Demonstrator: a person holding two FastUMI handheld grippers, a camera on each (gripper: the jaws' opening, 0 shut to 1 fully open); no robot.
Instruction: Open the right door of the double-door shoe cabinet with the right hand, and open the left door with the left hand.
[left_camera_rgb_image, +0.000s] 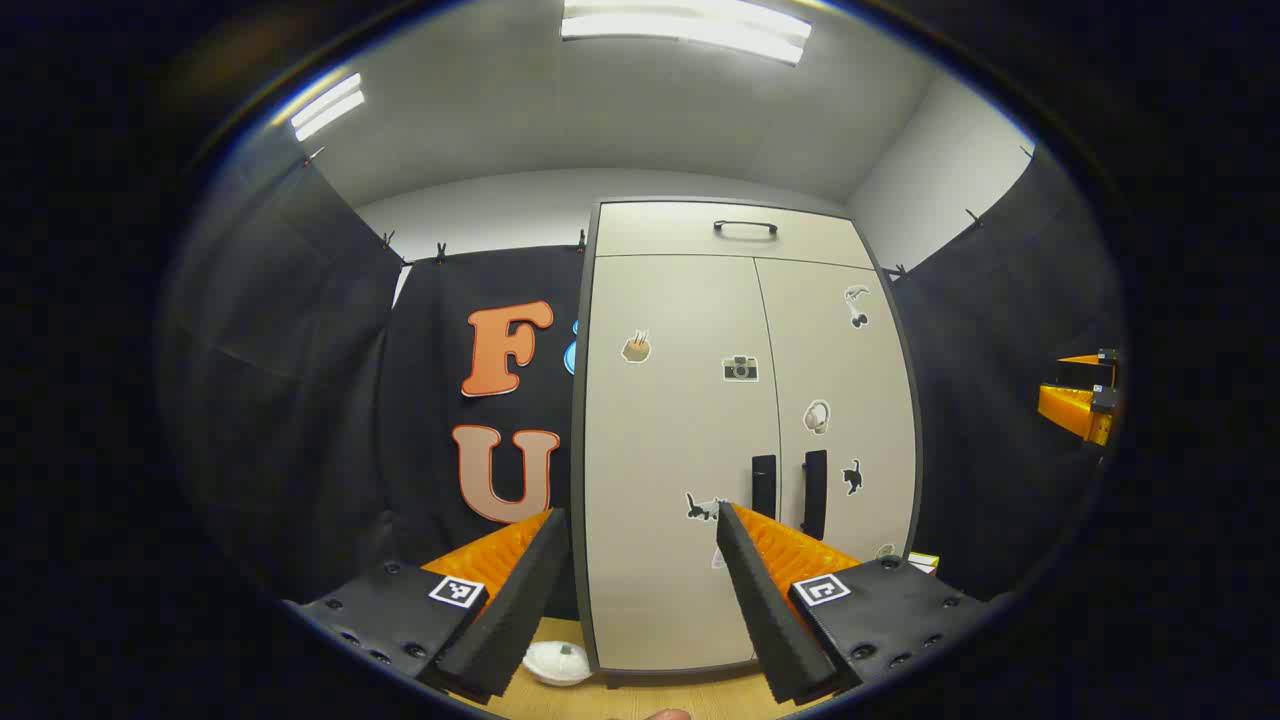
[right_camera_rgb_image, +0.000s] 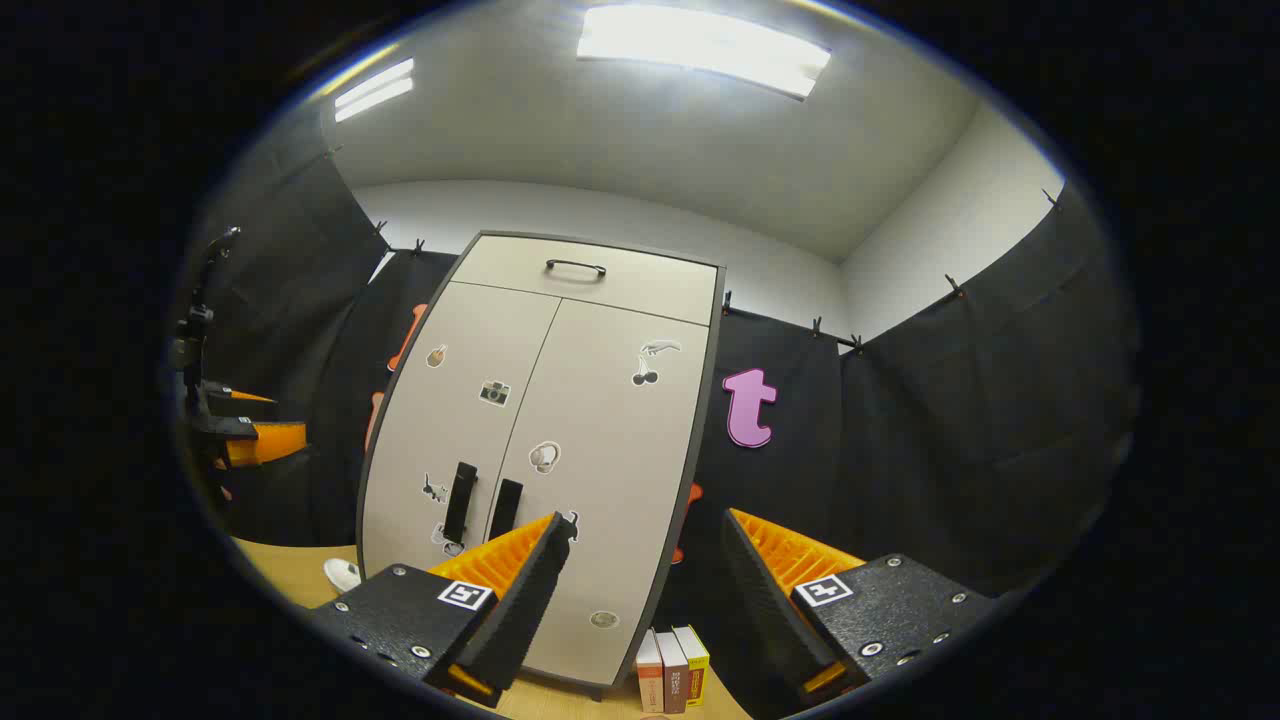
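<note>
A beige double-door shoe cabinet (left_camera_rgb_image: 740, 400) (right_camera_rgb_image: 545, 420) stands ahead with both doors closed. Two black vertical handles sit at its middle seam: the left door's handle (left_camera_rgb_image: 763, 486) (right_camera_rgb_image: 459, 502) and the right door's handle (left_camera_rgb_image: 815, 493) (right_camera_rgb_image: 505, 509). My left gripper (left_camera_rgb_image: 640, 535) is open, well short of the cabinet, its fingers framing the left door's lower part. My right gripper (right_camera_rgb_image: 645, 540) is open too, aimed at the cabinet's right edge, away from the handles. The other gripper shows far off at the right edge (left_camera_rgb_image: 1080, 400) and left edge (right_camera_rgb_image: 240, 430).
A top drawer with a black handle (left_camera_rgb_image: 745, 228) (right_camera_rgb_image: 575, 267) caps the cabinet. A white object (left_camera_rgb_image: 557, 662) (right_camera_rgb_image: 343, 574) lies on the wooden floor by its left foot. Three small boxes (right_camera_rgb_image: 672, 682) stand by its right foot. Black cloth walls surround.
</note>
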